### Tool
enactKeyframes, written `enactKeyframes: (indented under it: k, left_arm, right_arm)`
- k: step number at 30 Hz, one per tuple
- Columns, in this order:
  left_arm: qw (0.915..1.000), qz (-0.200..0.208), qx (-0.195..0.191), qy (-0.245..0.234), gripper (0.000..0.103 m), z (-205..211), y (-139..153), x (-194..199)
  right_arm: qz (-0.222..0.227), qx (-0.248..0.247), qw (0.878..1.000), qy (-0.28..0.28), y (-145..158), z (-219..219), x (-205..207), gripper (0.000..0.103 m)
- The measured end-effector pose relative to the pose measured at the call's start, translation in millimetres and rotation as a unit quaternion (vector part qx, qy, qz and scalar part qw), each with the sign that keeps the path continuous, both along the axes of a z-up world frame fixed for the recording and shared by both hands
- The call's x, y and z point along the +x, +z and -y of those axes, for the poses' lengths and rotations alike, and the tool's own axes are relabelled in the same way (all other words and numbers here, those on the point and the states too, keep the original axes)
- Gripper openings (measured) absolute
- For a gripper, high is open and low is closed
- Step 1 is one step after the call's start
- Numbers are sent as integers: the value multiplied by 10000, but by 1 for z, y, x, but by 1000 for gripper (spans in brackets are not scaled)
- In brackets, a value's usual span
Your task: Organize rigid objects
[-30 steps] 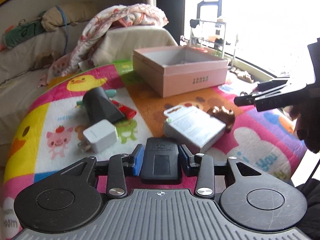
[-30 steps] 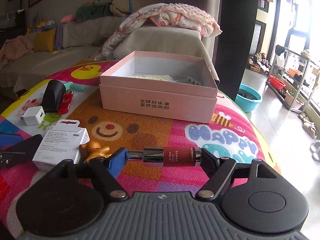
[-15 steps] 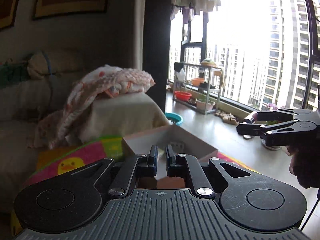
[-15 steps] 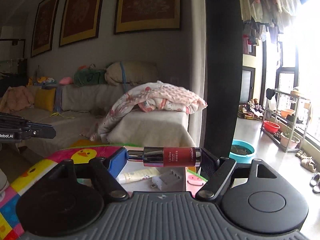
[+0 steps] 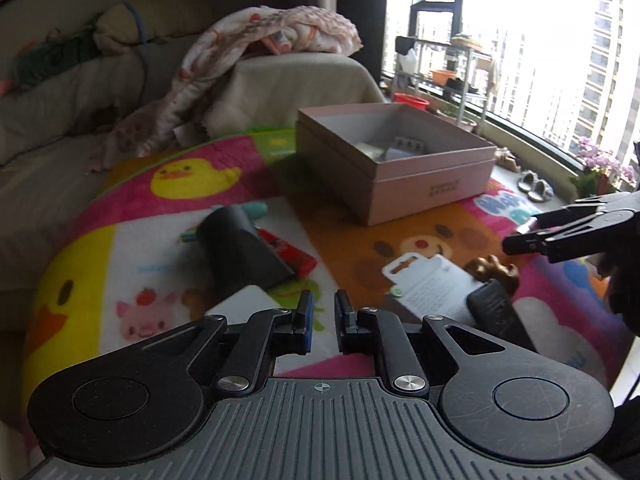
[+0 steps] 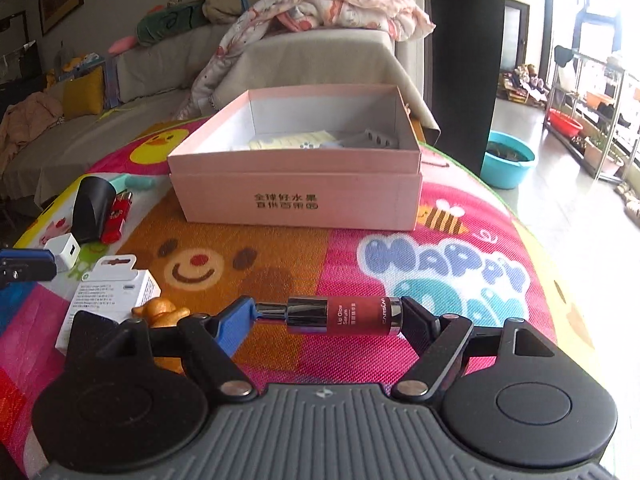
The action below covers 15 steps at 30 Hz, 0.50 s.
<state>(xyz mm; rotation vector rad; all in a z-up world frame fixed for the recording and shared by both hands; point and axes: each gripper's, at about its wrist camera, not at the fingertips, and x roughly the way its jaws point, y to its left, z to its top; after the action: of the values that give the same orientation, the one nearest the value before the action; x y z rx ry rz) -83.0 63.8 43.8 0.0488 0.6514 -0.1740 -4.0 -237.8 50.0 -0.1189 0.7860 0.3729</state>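
Note:
My right gripper [image 6: 326, 314] is shut on a red lip serum tube [image 6: 344, 316], held lengthwise between its pads above the colourful mat, in front of the open pink box [image 6: 296, 200]. In the left wrist view it reaches in from the right [image 5: 520, 236]. My left gripper [image 5: 322, 312] is shut with nothing between its fingers, low over the mat's near side. A black remote-like device [image 5: 496, 312] lies just right of it, against a white package [image 5: 432, 284]. The pink box [image 5: 432, 188] holds a cream tube and a small white part.
On the mat lie a black cone-shaped piece [image 5: 240, 252], a red lighter [image 5: 288, 256], a white charger cube [image 6: 64, 250], a teal item [image 5: 256, 210] and a gold duck figure [image 6: 160, 312]. A sofa with a blanket [image 6: 340, 12] stands behind the box.
The black device that sat between my left fingers now lies beside the white package, and those jaws have shut empty. Both views swung up and came back down. The right grip is unchanged.

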Motion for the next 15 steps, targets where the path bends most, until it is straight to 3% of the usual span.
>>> enactKeyframes:
  k: [3,6,10,13,15]
  left_arm:
    - [9995,223,87,214,14,-22,6,-1]
    - [9995,117,-23,287,15,-38,4,11]
    - [9996,-103,247,-119,17,-28,-9,13]
    - [9978,3,489,-440,20,-16,-15,8]
    - [9966,20,586,-578,29,-9,-17,7]
  right_arm:
    - [49,-55,9999,86,-3,-2,-10,82]
    - [17,-122,9999,121,-9,-3,-14,83]
    - [150,-281,9994,131,-10,-8,-17,84]
    - [135,-265,9995,125,-10,-7,-16,85]
    - [137,-271,9995,123,-11,-7,-16,85]
